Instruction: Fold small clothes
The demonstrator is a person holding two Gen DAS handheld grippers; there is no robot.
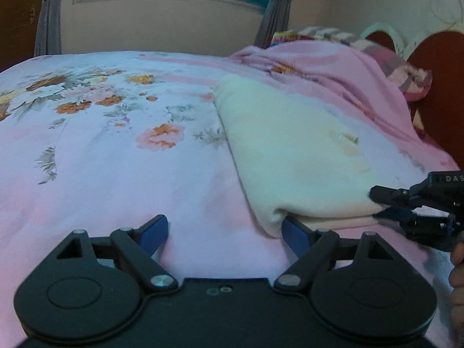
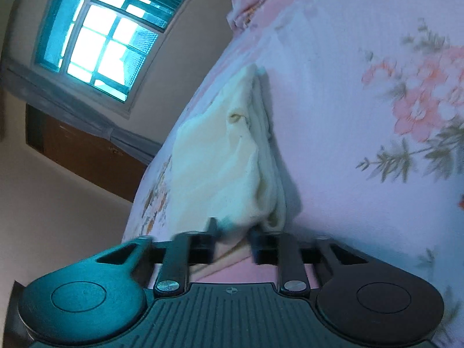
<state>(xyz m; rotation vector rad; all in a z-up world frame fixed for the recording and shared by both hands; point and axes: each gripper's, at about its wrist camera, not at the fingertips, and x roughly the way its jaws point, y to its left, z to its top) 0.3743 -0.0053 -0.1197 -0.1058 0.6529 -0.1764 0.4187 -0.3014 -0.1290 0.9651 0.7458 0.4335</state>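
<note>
Now right gripper (image 2: 233, 236) fingers pinch the cream garment (image 1: 293, 156); left gripper (image 1: 224, 233) fingers wide.

One cream garment (image 1: 293, 150) lies at 3 o'clock on one floral bedspread (image 1: 101, 145). Two grippers show: the left gripper (image 1: 224, 233) and the right gripper (image 1: 377, 206). One window (image 2: 98, 37) sits at 11 o'clock.

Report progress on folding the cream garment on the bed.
Done: the cream garment already lies doubled on the floral bedspread, with stacked layers at its near edge. In hand: the right gripper is pinched on the near corner of those layers, while the left gripper stands open, one finger beside the folded edge, gripping nothing. Left: at least one more fold, then flattening, probably.
</note>
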